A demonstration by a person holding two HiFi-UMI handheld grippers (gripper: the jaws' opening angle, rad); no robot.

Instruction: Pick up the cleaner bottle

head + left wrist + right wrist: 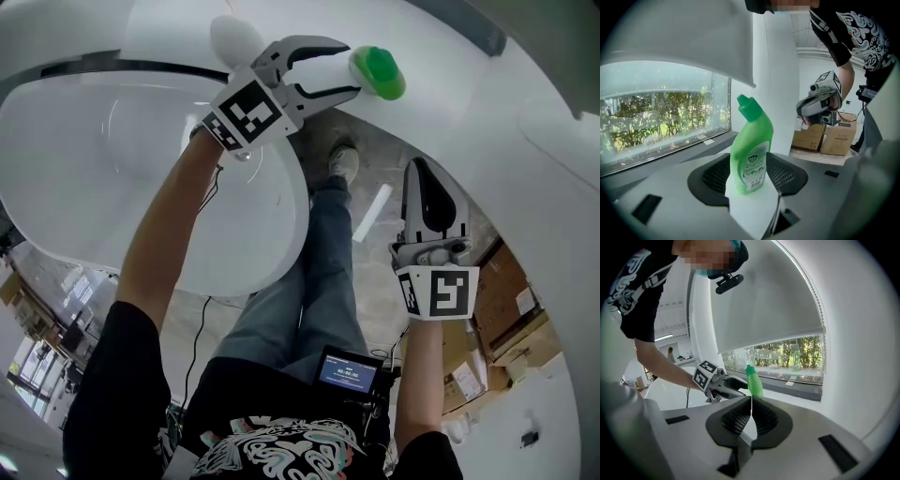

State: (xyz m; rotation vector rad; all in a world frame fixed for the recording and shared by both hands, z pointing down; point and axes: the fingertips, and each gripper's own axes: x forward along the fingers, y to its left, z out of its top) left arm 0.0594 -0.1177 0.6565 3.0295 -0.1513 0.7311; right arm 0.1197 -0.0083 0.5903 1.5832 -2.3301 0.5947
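Note:
The cleaner bottle (751,157) is bright green with a bent neck and a white label. It stands upright on a white ledge (754,213) by the window. My left gripper (749,164) is open, one jaw on each side of the bottle, the pads not pressing on it. From above, the head view shows the green bottle (378,71) at the tips of the left gripper (349,67). My right gripper (419,169) hangs lower and to the right, shut with nothing in it. The right gripper view looks past those shut jaws (751,400) at the bottle (753,383).
A big round white table (141,187) lies under my left arm. Cardboard boxes (825,136) stand on the floor beyond the ledge. A window (661,112) with a white blind (768,305) runs behind the bottle. The person's legs and shoe (342,161) are below.

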